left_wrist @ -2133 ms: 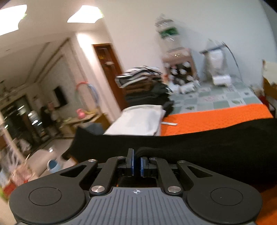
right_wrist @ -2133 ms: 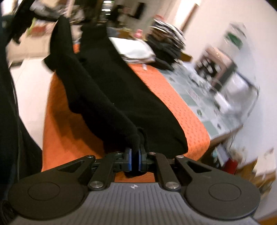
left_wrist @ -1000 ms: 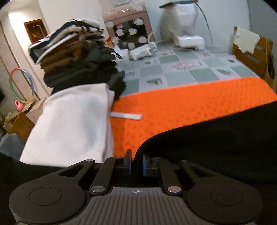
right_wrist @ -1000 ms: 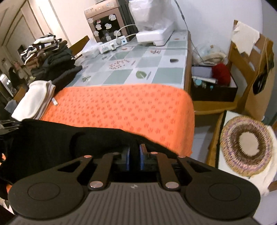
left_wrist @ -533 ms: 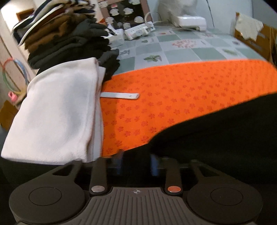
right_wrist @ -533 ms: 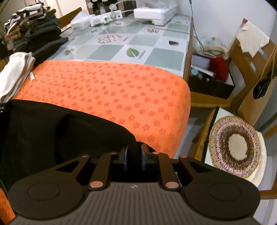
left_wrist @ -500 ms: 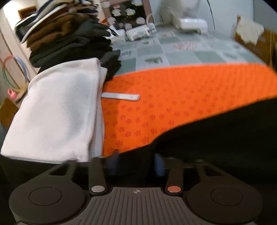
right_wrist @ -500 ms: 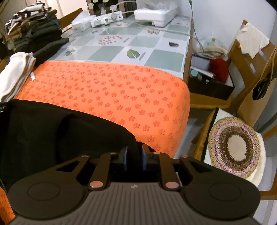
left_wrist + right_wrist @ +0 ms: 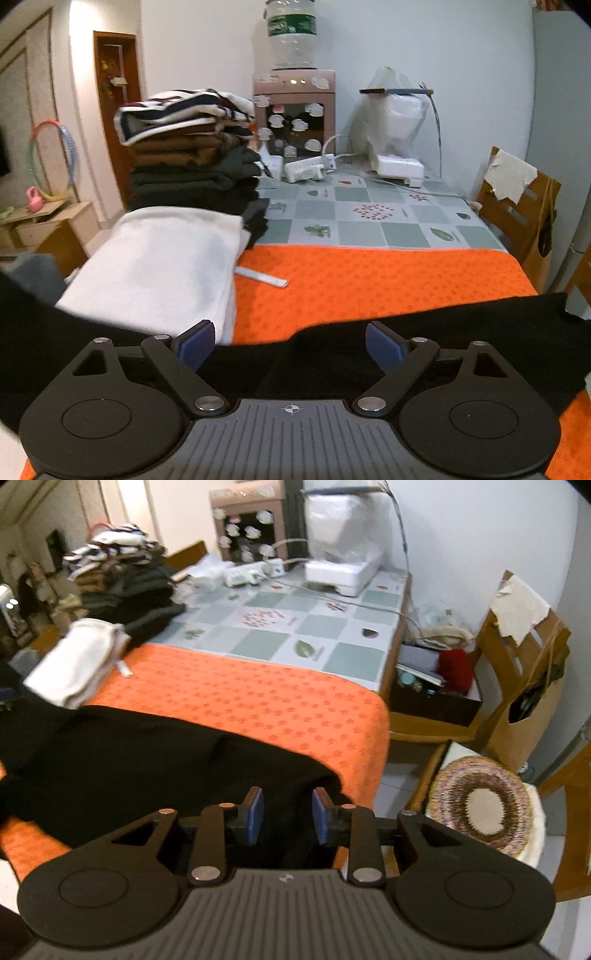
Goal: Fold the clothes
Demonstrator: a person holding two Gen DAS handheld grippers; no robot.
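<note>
A black garment [image 9: 443, 339] [image 9: 129, 760] lies spread along the near edge of the orange mat [image 9: 369, 280] [image 9: 240, 698]. My left gripper [image 9: 290, 345] stands wide open just above the garment's left part, its blue pads [image 9: 195, 343] apart with nothing held between them. Over the garment's right end, near the table's corner, my right gripper [image 9: 283, 818] is open too, and the cloth lies loose under the fingers [image 9: 255, 814].
A folded white cloth [image 9: 155, 266] and a tall stack of folded clothes [image 9: 188, 151] sit at the mat's far left. A small white strip [image 9: 260, 277] lies on the mat. Power strips [image 9: 308, 168], a wrapped machine [image 9: 343, 572] and chairs [image 9: 487, 797] stand beyond.
Both grippers have let go of the black garment and opened. The garment now rests flat on the mat, and both grippers have lifted and drawn back a little.
</note>
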